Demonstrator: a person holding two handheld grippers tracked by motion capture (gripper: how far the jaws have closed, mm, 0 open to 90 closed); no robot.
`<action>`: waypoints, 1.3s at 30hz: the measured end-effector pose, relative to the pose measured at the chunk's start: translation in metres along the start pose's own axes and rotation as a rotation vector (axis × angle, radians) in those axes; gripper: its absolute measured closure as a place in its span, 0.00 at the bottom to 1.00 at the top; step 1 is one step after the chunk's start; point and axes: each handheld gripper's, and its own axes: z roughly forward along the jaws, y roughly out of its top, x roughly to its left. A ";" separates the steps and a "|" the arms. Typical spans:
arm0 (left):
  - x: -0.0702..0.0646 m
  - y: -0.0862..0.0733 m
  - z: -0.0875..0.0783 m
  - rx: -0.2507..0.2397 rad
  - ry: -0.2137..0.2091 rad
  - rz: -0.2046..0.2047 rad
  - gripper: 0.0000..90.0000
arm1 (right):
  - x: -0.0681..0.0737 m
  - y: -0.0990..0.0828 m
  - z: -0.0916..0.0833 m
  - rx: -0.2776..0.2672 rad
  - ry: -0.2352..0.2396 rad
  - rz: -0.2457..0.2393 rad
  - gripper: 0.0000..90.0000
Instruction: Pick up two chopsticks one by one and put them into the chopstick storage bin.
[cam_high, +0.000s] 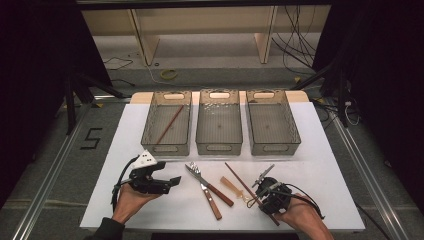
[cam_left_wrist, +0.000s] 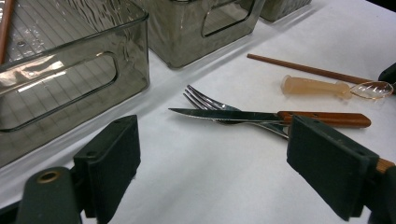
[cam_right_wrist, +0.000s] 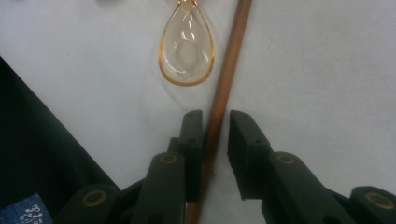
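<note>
Far edge of desk (cam_high: 320, 150): three bins (cam_high: 219, 122) side by side block it.
Middle front: knife (cam_left_wrist: 261, 116) crossed over fork (cam_left_wrist: 205, 100), spoon (cam_left_wrist: 327, 87) and chopstick (cam_right_wrist: 223, 98) close together.
Left front: bare white surface, passable.

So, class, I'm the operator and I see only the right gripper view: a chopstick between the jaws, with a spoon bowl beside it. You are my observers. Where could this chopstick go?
Observer: Three smoky clear bins stand in a row at the far side of the table.
Operator: Is anything in them?
Observer: The left bin holds one chopstick, lying diagonally.
Operator: And my other hand?
Observer: The left gripper hangs open, just left of a knife that lies across a fork.
</note>
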 end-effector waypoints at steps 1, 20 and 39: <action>0.000 0.000 0.000 0.000 0.000 0.000 0.19 | 0.000 0.000 0.000 0.000 0.000 0.000 0.85; -0.001 -0.003 0.001 0.011 -0.008 0.008 0.19 | -0.008 0.004 0.001 0.039 -0.008 0.038 0.93; 0.000 -0.003 0.001 0.002 -0.010 0.002 0.19 | -0.011 0.002 -0.009 -0.012 -0.002 0.021 0.93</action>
